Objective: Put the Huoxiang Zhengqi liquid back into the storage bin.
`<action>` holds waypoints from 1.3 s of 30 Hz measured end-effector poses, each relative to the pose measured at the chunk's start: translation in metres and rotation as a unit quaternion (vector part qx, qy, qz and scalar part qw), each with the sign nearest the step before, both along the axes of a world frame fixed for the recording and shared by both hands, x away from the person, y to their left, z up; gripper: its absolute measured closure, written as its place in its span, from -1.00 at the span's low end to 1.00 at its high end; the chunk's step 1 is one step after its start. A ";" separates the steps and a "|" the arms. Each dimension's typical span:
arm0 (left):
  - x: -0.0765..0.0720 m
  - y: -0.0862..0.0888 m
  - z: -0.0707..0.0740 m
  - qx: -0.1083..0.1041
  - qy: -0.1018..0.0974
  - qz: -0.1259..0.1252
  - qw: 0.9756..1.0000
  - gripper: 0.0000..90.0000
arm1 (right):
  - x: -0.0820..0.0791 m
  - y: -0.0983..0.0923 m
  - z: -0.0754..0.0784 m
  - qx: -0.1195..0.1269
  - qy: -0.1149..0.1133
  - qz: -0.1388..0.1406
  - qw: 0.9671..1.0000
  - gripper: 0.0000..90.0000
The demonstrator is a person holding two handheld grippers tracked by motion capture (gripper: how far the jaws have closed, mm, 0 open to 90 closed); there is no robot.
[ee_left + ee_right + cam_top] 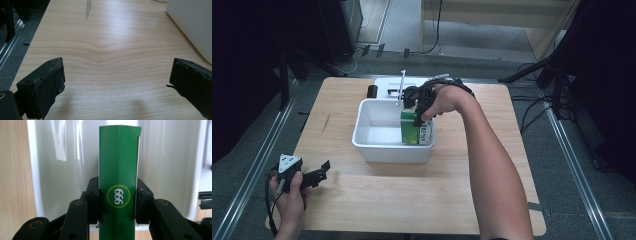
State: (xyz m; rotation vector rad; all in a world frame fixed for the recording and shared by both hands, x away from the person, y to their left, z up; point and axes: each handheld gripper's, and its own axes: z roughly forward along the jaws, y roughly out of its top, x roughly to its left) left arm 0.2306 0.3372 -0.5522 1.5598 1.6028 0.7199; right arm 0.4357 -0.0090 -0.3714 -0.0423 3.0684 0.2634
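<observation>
Right gripper [117, 202] (black) around slim green box [118, 170]

Left half of the white tub [362, 131] is open floor with room to drop a gripper in, while the right half is taken up by the upright green box [416, 131] and the right gripper [418, 116] clamped on it, tight against the tub's right wall. Behind the tub, at upper centre of the high view, a small black object [372, 91] and a white tray [387, 82] with an upright white stick [402, 85] crowd the table's far edge (approach from that side is cramped). The wooden table [377, 195] is bare across the lower frame and along the left strip, where only the left gripper [319, 174], jaws apart, sits at lower left well clear of the tub.
</observation>
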 end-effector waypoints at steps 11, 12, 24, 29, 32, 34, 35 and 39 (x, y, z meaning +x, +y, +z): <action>0.000 0.000 0.000 -0.002 -0.001 0.002 1.000 -0.98 | 0.001 0.004 -0.017 -0.010 0.004 0.004 1.000 0.42; 0.000 0.000 0.000 -0.003 -0.001 0.001 1.000 -0.98 | 0.001 0.004 -0.017 -0.010 0.004 0.004 1.000 0.42; 0.000 0.000 0.000 -0.002 0.000 0.002 1.000 -0.98 | -0.001 0.003 -0.022 0.002 0.005 -0.003 1.000 0.25; 0.000 0.000 0.000 0.001 0.000 0.001 1.000 -0.98 | -0.002 0.002 -0.022 0.005 0.006 -0.019 1.000 0.07; 0.000 0.000 0.000 0.001 0.000 0.002 1.000 -0.98 | -0.002 0.001 -0.021 0.009 0.006 -0.032 0.999 -0.03; 0.000 0.000 0.000 0.001 0.000 0.002 1.000 -0.98 | -0.002 0.000 -0.018 0.018 0.005 -0.037 0.999 -0.14; 0.000 0.000 0.000 0.001 0.000 0.001 1.000 -0.98 | -0.001 0.000 -0.017 0.025 0.005 -0.034 0.999 -0.16; 0.000 0.000 0.000 0.001 0.002 0.000 1.000 -0.98 | -0.003 -0.001 -0.011 0.029 0.009 -0.051 0.998 -0.27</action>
